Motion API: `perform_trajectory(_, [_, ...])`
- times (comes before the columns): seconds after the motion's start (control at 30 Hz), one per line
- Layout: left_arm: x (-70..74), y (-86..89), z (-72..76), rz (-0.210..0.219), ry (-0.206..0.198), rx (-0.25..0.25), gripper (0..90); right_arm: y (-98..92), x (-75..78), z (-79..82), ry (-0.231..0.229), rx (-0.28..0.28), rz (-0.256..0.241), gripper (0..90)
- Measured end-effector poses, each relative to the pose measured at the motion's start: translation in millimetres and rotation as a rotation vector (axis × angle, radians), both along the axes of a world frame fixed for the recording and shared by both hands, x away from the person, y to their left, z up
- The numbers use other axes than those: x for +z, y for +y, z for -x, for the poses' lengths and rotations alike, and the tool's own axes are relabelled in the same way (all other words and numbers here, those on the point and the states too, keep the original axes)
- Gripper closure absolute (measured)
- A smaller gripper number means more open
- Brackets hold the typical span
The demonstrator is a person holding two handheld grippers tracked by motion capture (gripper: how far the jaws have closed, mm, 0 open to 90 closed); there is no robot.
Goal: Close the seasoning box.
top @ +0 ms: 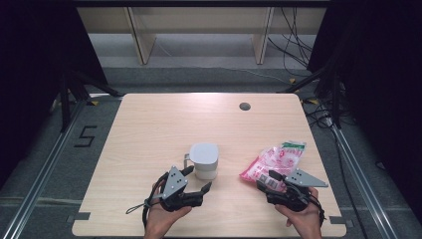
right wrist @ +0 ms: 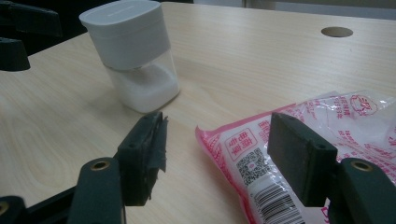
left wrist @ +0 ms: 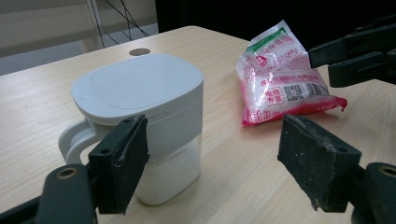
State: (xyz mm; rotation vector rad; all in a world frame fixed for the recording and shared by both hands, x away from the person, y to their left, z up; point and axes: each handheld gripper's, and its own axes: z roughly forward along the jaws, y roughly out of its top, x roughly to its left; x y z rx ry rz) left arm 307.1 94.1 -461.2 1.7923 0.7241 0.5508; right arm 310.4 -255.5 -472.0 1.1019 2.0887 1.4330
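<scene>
A white lidded container (top: 204, 160) with a side handle and white powder in its clear base stands at mid-table. A pink-and-red printed plastic bag (top: 276, 162) lies to its right. My left gripper (top: 197, 179) is open just in front of the container; in the left gripper view the container (left wrist: 140, 116) sits close behind the left jaw, and nothing lies between the jaws of the left gripper (left wrist: 219, 163). My right gripper (top: 268, 181) is open at the bag's near end. In the right gripper view the bag (right wrist: 299, 154) lies under and between the jaws of the right gripper (right wrist: 222, 158).
A round cable hole (top: 245, 106) sits near the table's far edge. The wooden table (top: 149, 129) has bare room on the left and at the back. Beyond it are shelf legs and cables on the floor.
</scene>
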Motion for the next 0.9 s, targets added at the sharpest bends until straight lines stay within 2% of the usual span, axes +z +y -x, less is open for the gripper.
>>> perform_trajectory(0.03, [-0.8, -0.5, 0.7, 0.001, 0.000, 0.001, 23.7, -0.7, 0.0, -0.4, -0.010, 0.005, 0.012, 37.1])
perform_trajectory(0.07, [-3.0, -2.5, 2.3, 0.026, 0.016, 0.006, 23.7, -0.7, -0.1, -0.2, -0.011, 0.006, 0.014, 37.1])
perform_trajectory(0.1, [-3.5, -2.2, 2.4, 0.010, 0.012, 0.001, 23.7, 0.4, -0.6, 0.4, -0.008, 0.005, 0.001, 37.1])
perform_trajectory(0.13, [-4.5, -2.8, 3.4, 0.015, 0.024, 0.004, 23.7, -0.4, -0.6, -0.3, -0.024, 0.007, 0.018, 37.1])
perform_trajectory(0.17, [-5.6, -2.9, 3.1, 0.015, 0.017, -0.004, 23.8, 0.9, -0.1, 1.3, 0.004, 0.014, -0.006, 37.1])
perform_trajectory(0.2, [-6.8, -2.9, 2.5, 0.013, 0.004, -0.013, 23.7, -0.2, 0.3, 1.2, -0.009, 0.011, 0.015, 37.1])
perform_trajectory(0.23, [-6.8, -2.3, 3.8, -0.005, 0.010, -0.008, 23.7, 1.4, -0.1, 2.7, 0.012, 0.009, -0.003, 36.9])
perform_trajectory(0.27, [-8.2, -3.8, 6.0, 0.014, 0.030, 0.001, 23.7, 1.7, -0.8, 2.3, -0.003, 0.010, -0.003, 36.9])
perform_trajectory(0.33, [-9.2, -4.1, 7.5, 0.010, 0.030, -0.002, 23.7, 1.3, -0.9, 3.0, 0.006, 0.022, 0.002, 36.5])
perform_trajectory(0.4, [-10.3, -4.4, 7.8, 0.002, 0.017, -0.018, 23.6, 4.1, -1.2, 6.7, 0.054, 0.021, -0.009, 35.5])
perform_trajectory(0.43, [-11.5, -5.2, 8.7, 0.011, 0.026, -0.016, 23.5, 3.3, -1.0, 6.4, 0.038, 0.030, 0.004, 35.2])
perform_trajectory(0.5, [-14.0, -5.2, 9.1, 0.003, 0.026, -0.008, 23.5, 3.7, -1.9, 7.5, 0.038, 0.051, 0.012, 35.0])
perform_trajectory(0.53, [-15.8, -6.0, 9.5, 0.006, 0.028, 0.001, 23.4, 4.5, -1.9, 9.1, 0.059, 0.045, 0.008, 34.8])
perform_trajectory(0.57, [-18.1, -6.9, 9.5, 0.016, 0.032, -0.003, 23.4, 4.0, -1.7, 9.1, 0.060, 0.069, 0.011, 34.7])
perform_trajectory(0.6, [-19.2, -6.3, 9.7, -0.001, 0.032, -0.006, 23.4, 5.1, -2.3, 10.4, 0.062, 0.068, 0.006, 34.6])
perform_trajectory(0.67, [-23.1, -7.1, 11.2, 0.016, 0.039, -0.009, 23.3, 6.6, -2.5, 13.2, 0.066, 0.072, 0.021, 34.4])
perform_trajectory(0.7, [-24.1, -6.7, 12.7, 0.007, 0.040, -0.005, 23.3, 8.8, -3.4, 15.4, 0.077, 0.071, 0.012, 34.3])
perform_trajectory(0.73, [-25.6, -6.5, 13.6, 0.005, 0.038, -0.008, 23.2, 8.1, -3.8, 14.9, 0.064, 0.087, 0.027, 34.2])
perform_trajectory(0.8, [-28.6, -6.4, 16.2, 0.002, 0.040, -0.010, 22.9, 10.5, -4.6, 18.4, 0.088, 0.084, 0.031, 34.1])
perform_trajectory(0.83, [-30.9, -7.3, 17.5, 0.022, 0.042, -0.011, 22.8, 10.1, -5.9, 17.1, 0.063, 0.107, 0.040, 34.0])
perform_trajectory(0.87, [-32.6, -6.4, 19.8, 0.016, 0.045, -0.006, 22.8, 10.2, -5.5, 18.6, 0.076, 0.112, 0.040, 34.0])
perform_trajectory(0.9, [-33.1, -5.9, 21.3, 0.009, 0.045, -0.004, 22.8, 10.4, -5.7, 20.3, 0.070, 0.098, 0.048, 34.0])
